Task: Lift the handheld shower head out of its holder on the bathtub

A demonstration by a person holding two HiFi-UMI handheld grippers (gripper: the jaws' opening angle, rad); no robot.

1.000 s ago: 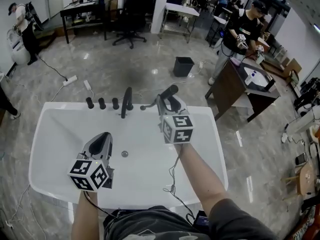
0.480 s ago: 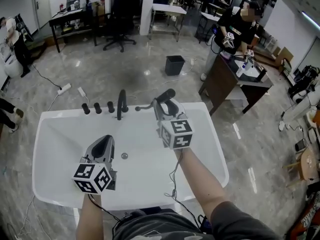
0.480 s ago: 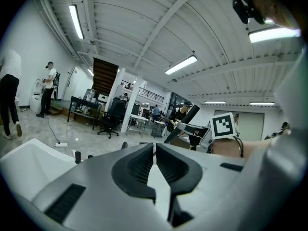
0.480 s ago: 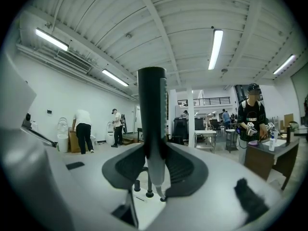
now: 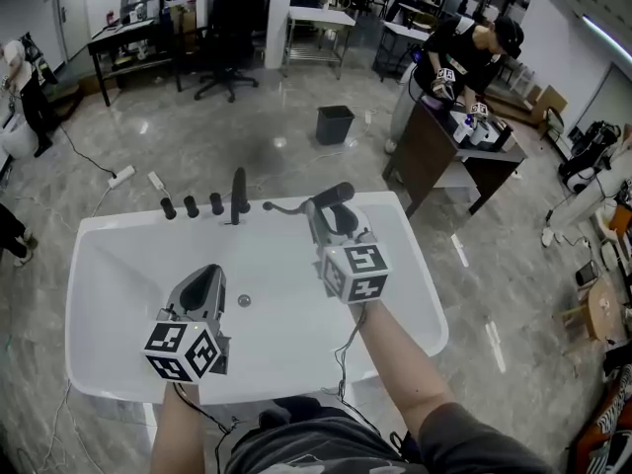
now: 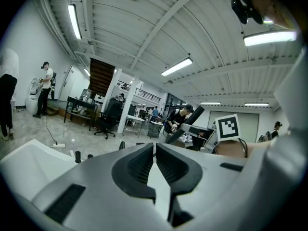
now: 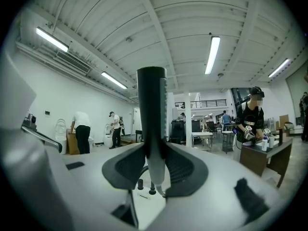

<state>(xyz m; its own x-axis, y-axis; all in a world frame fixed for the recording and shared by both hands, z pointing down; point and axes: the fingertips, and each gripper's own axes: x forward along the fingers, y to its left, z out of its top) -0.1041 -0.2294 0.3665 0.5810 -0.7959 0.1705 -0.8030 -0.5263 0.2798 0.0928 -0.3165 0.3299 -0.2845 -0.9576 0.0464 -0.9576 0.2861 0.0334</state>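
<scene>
text: none readable | brands: none | numbers: none | signs: none

Quick count: one white oval bathtub (image 5: 118, 294), three short black round knobs (image 5: 168, 208) (image 5: 191, 206) (image 5: 215, 203) on its rim, one tall black spout (image 5: 237, 196), one black handheld shower head (image 5: 334, 194), two grey hand-held grippers (image 5: 204, 275) (image 5: 324, 208), one black square waste bin (image 5: 334, 123).

Black bin (image 5: 335, 123), office chair (image 5: 223, 55) and power strip (image 5: 122, 176) on marbled floor (image 5: 296, 161).

Head camera steeply above bathtub (image 5: 118, 275)
</scene>
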